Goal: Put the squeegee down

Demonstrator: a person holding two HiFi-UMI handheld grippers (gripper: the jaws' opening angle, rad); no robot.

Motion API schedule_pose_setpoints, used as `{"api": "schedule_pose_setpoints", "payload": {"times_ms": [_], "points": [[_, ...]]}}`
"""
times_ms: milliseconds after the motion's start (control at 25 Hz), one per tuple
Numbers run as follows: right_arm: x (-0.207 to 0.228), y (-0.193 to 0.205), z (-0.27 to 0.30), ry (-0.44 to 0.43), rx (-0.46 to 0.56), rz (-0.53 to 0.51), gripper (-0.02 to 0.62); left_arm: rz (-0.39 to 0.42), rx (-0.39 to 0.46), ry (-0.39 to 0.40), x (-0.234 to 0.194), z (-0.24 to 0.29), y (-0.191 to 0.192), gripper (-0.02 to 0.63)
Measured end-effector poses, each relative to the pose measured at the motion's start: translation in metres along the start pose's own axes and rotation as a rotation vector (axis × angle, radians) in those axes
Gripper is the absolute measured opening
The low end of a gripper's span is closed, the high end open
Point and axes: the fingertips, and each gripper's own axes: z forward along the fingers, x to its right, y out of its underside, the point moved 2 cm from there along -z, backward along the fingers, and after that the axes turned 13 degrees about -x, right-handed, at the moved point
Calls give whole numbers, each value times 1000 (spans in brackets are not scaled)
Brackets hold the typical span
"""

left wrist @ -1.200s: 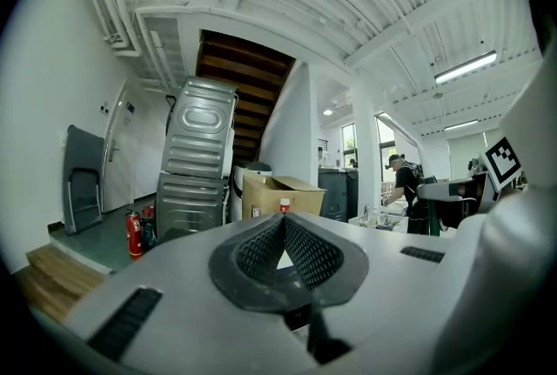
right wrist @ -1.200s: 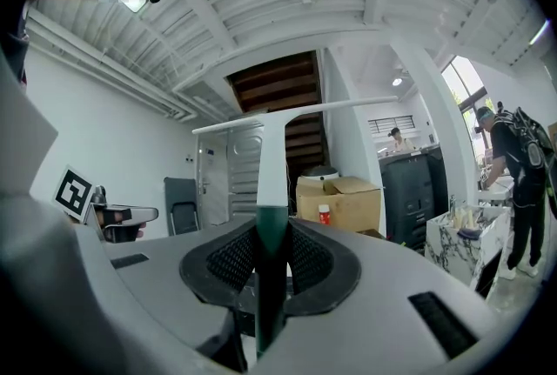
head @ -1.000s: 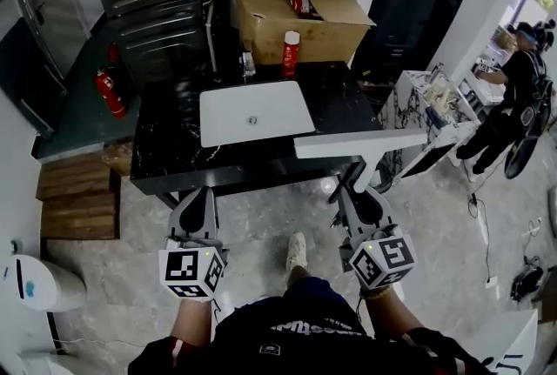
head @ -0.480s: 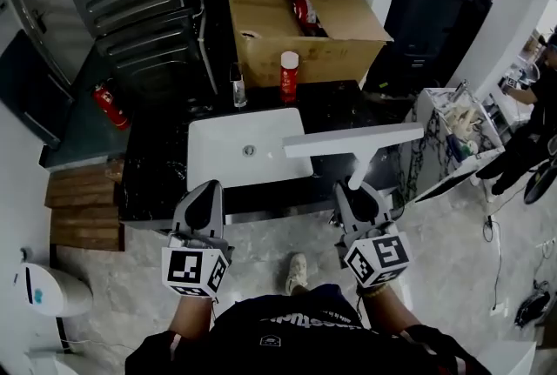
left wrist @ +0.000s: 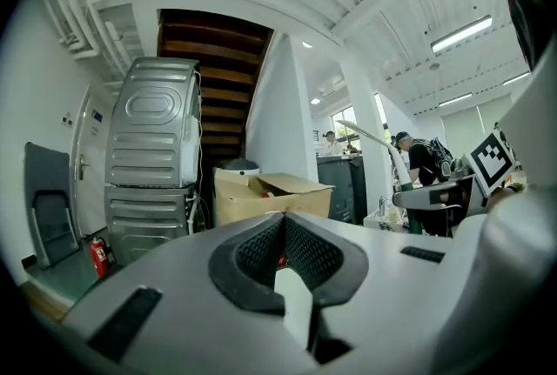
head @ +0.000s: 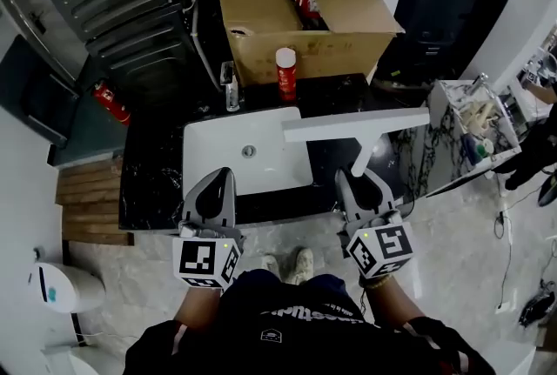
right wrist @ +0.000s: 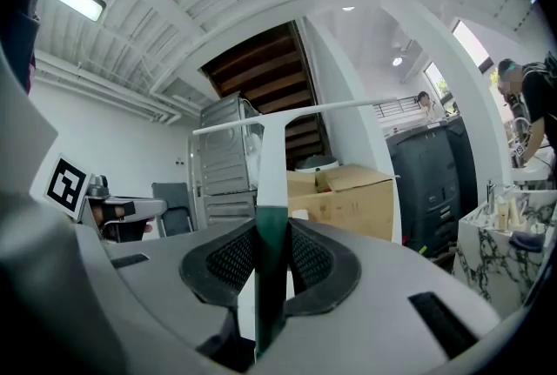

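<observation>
Looks like a mock-up washroom-laundry corner inside an open lab hall: white sink (head: 228, 157) in a black marble counter (head: 155, 169) dead centre, stacked grey laundry machines (head: 109, 3) at eleven o'clock, cardboard box (head: 261, 47) at twelve, fire extinguisher (head: 111, 102) at ten, cluttered workbench (head: 474, 117) at three.

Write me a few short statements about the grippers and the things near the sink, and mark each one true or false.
1. The right gripper holds the squeegee by its handle. True.
2. The left gripper grips the red can. False: its jaws are together and empty, and the can stands by the cardboard box.
3. The squeegee lies flat inside the sink. False: it is held in the right gripper, with its blade over the sink's right edge.
4. The cardboard box is open. True.
</observation>
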Motion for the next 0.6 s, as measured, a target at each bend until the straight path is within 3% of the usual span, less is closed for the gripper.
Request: {"api": "schedule_pose_setpoints", "payload": {"times_ms": [320, 600], "points": [[5, 7, 15, 70, -51, 24, 110, -1, -3, 87, -2, 34, 2, 14], [33, 55, 39, 170, -211, 130, 110, 42, -53, 154, 13, 66, 37, 14]]}}
